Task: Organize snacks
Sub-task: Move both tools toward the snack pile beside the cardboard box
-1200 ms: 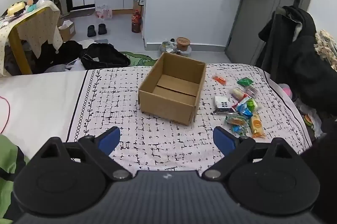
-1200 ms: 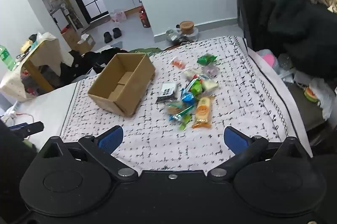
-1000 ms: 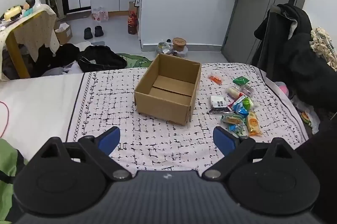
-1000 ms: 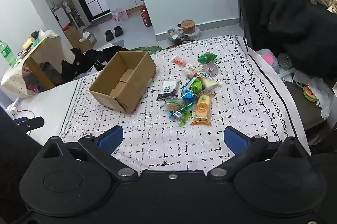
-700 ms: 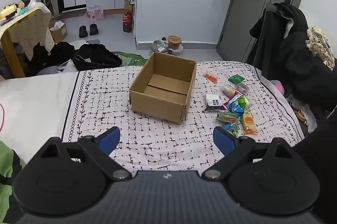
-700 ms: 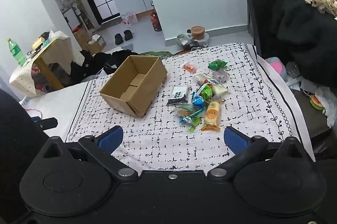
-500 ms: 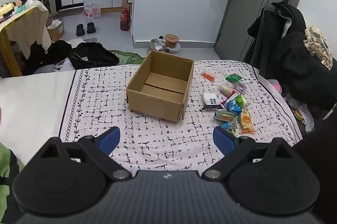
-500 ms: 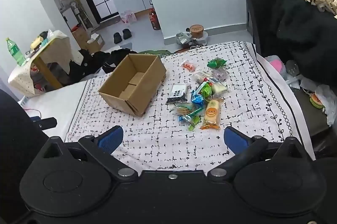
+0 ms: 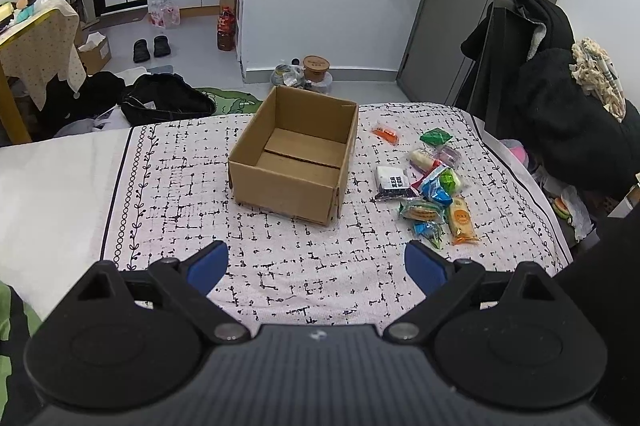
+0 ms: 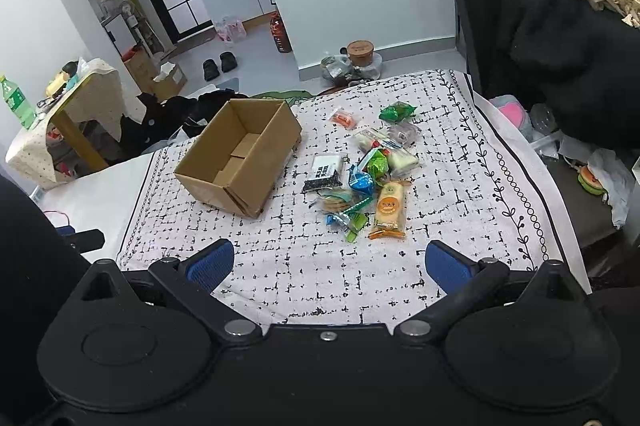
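An open, empty cardboard box (image 9: 294,161) (image 10: 240,155) stands on the patterned cloth. To its right lies a loose pile of snack packets (image 9: 430,183) (image 10: 366,173), among them an orange packet (image 9: 462,216) (image 10: 389,209), a black-and-white packet (image 9: 392,182) (image 10: 325,171) and a green one (image 9: 435,136) (image 10: 396,111). My left gripper (image 9: 316,262) hovers open above the cloth's near edge, well short of the box. My right gripper (image 10: 329,264) is open too, near the front edge, short of the pile. Neither holds anything.
The patterned cloth (image 9: 180,185) covers a bed-like surface with white sheet at the left. A chair with dark coats (image 9: 540,85) stands close on the right. Bags, shoes (image 9: 150,47) and a covered side table (image 9: 36,41) sit on the floor beyond.
Both grippers have drawn back and risen a little, so box and snacks look smaller and farther away. Both stay open and nothing on the cloth has moved.
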### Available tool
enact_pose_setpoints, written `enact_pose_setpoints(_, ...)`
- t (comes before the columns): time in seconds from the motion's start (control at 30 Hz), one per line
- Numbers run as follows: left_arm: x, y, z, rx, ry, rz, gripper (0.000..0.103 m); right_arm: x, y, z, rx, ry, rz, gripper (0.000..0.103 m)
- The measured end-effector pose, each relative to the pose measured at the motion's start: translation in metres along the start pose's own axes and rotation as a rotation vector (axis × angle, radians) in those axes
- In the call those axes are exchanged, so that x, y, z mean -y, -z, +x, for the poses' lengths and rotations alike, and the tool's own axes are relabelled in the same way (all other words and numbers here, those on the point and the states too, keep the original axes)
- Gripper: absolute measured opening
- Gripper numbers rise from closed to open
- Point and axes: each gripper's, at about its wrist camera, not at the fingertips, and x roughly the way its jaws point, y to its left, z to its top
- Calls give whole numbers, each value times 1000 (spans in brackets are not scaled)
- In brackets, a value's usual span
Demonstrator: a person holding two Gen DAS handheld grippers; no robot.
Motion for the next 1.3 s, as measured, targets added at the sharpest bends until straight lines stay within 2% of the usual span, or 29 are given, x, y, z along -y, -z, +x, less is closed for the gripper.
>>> enact_pose_setpoints(0.73, -1, -4, -1, -1, 23, -3, 94, 0, -7, -6, 29, 8, -23, 103)
enact_pose_setpoints(1.3, 1, -8, -14, 33, 26, 2, 94, 0, -9, -14, 47, 14, -34, 103)
